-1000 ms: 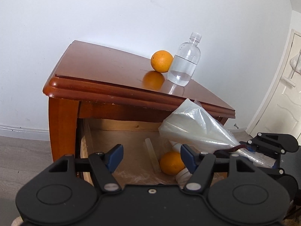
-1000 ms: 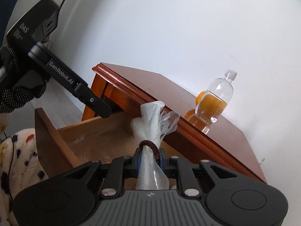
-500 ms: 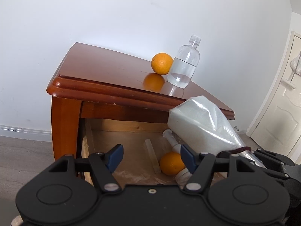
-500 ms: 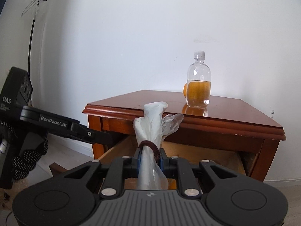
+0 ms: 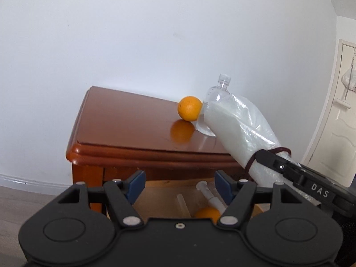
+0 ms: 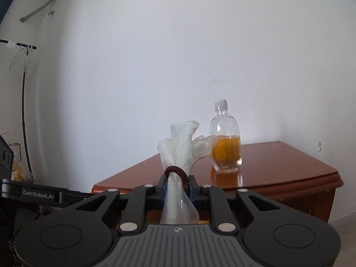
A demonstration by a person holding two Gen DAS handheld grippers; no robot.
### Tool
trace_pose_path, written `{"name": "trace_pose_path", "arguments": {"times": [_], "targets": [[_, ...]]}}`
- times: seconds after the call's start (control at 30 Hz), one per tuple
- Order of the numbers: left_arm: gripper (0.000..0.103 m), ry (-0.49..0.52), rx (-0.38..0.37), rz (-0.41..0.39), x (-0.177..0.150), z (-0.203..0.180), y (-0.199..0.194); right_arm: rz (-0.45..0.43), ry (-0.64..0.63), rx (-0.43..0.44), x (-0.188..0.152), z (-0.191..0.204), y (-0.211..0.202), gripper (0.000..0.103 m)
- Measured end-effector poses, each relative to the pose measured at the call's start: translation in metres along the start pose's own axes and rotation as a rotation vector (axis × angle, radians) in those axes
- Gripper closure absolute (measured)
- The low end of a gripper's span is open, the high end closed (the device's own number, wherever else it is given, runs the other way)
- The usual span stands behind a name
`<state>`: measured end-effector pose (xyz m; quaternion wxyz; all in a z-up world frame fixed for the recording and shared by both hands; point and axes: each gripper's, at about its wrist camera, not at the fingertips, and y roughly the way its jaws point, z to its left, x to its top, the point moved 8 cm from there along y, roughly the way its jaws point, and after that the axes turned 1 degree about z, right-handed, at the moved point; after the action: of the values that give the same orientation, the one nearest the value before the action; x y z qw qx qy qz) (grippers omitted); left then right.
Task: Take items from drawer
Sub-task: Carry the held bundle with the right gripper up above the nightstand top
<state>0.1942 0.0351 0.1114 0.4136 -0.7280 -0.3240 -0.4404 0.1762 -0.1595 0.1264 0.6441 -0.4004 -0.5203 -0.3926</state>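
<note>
My right gripper (image 6: 177, 185) is shut on the tied neck of a clear plastic bag (image 6: 178, 153) of white powder, bound with a brown band. In the left wrist view the bag (image 5: 238, 131) hangs in the air above the table's right front edge, held by the right gripper (image 5: 264, 158). My left gripper (image 5: 179, 183) is open and empty in front of the open drawer (image 5: 164, 197). In the drawer lie an orange (image 5: 207, 214), a syringe (image 5: 210, 197) and a clear tube (image 5: 183, 204).
The wooden bedside table (image 5: 124, 129) stands against a white wall. On its top are an orange (image 5: 189, 110) and a clear bottle (image 6: 225, 142). A white door (image 5: 333, 115) is at the right. Hangers and a cable (image 6: 23, 115) are at the left.
The right gripper has lifted the bag out of the drawer, up to tabletop height. The left gripper has drawn back and risen; the table looks smaller and lower.
</note>
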Motion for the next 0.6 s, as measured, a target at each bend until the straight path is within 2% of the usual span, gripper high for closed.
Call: {"name": "trace_pose_path", "arguments": {"times": [0.1,0.27,0.43,0.6], "targets": [[0.033,0.027,0.027,-0.024,0.020,0.007,0.004,-0.043,-0.053,-0.032,0.025,0.006,0.022,0.083],[0.032,0.033,0.087,-0.084,0.062,0.024,0.021,-0.083,-0.078,-0.023,0.070,0.020,0.068,0.083],[0.031,0.020,0.184,-0.096,0.097,0.048,0.061,-0.024,-0.055,-0.046,0.089,0.023,0.131,0.083],[0.031,-0.066,0.260,-0.069,0.110,0.077,0.104,0.043,-0.043,-0.099,0.085,0.016,0.183,0.083]]}}
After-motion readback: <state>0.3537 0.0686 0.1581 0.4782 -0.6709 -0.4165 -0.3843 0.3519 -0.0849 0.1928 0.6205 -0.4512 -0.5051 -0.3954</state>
